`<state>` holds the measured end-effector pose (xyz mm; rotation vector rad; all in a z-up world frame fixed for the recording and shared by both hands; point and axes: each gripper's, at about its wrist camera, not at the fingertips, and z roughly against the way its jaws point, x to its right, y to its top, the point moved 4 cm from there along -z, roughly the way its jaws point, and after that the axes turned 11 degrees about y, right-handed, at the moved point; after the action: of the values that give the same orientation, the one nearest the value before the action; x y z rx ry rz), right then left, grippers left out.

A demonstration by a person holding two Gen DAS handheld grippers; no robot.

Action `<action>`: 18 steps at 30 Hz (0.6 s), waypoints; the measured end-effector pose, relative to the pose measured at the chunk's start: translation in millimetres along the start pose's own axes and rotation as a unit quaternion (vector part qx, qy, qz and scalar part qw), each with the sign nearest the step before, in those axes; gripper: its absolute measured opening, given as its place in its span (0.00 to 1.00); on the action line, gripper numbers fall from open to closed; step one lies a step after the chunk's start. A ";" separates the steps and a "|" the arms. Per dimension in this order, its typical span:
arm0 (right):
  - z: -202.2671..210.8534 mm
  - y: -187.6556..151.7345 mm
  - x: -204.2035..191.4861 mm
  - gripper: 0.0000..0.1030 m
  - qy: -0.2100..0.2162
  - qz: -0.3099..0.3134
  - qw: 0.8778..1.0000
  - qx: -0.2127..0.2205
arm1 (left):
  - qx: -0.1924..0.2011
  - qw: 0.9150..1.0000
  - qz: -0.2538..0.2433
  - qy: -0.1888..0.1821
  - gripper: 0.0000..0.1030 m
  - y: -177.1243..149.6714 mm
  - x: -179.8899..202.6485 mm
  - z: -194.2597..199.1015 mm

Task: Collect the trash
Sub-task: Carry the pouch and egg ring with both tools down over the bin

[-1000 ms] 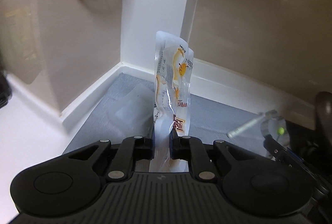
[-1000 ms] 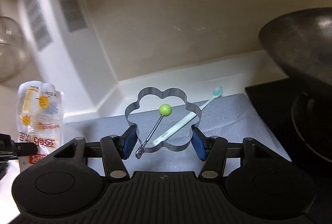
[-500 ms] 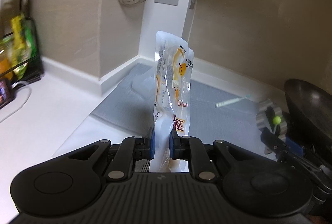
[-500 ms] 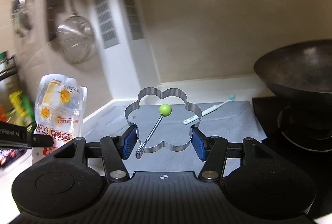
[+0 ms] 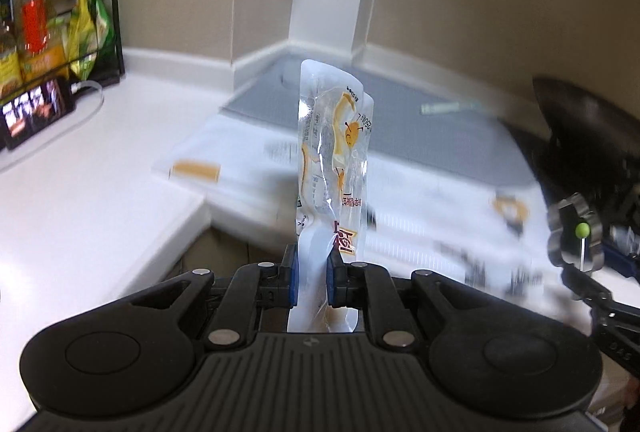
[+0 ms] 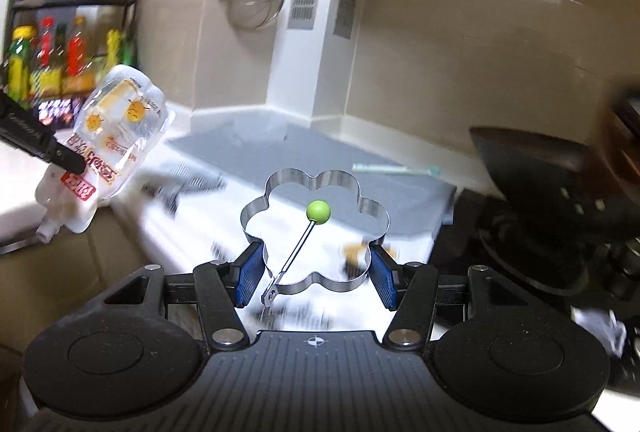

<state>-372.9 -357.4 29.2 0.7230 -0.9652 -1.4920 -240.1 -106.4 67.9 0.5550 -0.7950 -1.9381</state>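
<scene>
Pinching pouch (image 5: 332, 168), left claw (image 5: 312, 282); right claw (image 6: 316, 272) grips flower mold (image 6: 316, 228); only right view shows wall strainer w/ handle (image 6: 256, 2).

A glossy, crinkled clear plastic pouch (image 5: 332, 168), a shiny smooth metal flower-shaped ring (image 6: 316, 228) and matt black ribbed plastic tongs (image 6: 316, 272) above a smooth white desk (image 5: 80, 192).

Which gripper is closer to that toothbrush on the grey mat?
Right. The right gripper, clamping a flower-shaped ring, is just short of the toothbrush; the left gripper, holding a pouch, is farther off.
</scene>
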 end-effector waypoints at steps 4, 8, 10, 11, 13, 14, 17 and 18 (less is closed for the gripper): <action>20.4 -30.0 -12.9 0.58 0.013 0.006 0.999 -0.035 | -0.024 0.999 -0.024 0.005 0.14 -40.6 -0.6 2.5; 30.7 -58.9 -26.6 0.58 0.024 -0.014 0.997 -0.069 | -0.051 0.998 -0.046 0.014 0.14 -82.5 1.5 -0.4; 33.7 -72.3 -35.6 0.58 0.032 -0.030 0.996 -0.081 | -0.072 0.996 -0.046 0.010 0.14 -100.3 2.8 -3.8; 33.6 -77.7 -40.5 0.58 0.038 -0.037 0.995 -0.088 | -0.082 0.996 -0.046 0.008 0.14 -108.1 3.5 -5.3; 31.5 -87.6 -50.1 0.58 0.049 -0.049 0.992 -0.101 | -0.099 0.994 -0.046 0.004 0.14 -122.4 5.4 -7.8; 29.9 -91.8 -54.7 0.58 0.057 -0.056 0.991 -0.108 | -0.108 0.993 -0.046 0.002 0.14 -128.5 7.2 -8.9; 24.6 -102.5 -66.4 0.58 0.073 -0.067 0.987 -0.124 | -0.124 0.991 -0.056 -0.007 0.14 -143.7 13.4 -10.7; 23.3 -104.7 -69.8 0.58 0.077 -0.070 0.986 -0.127 | -0.130 0.990 -0.062 -0.009 0.14 -148.2 15.7 -11.6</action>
<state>-432.5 -284.6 -57.5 0.7203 -0.6033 -1.6202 -327.5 -71.7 -48.3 0.4376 -0.5161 -2.1227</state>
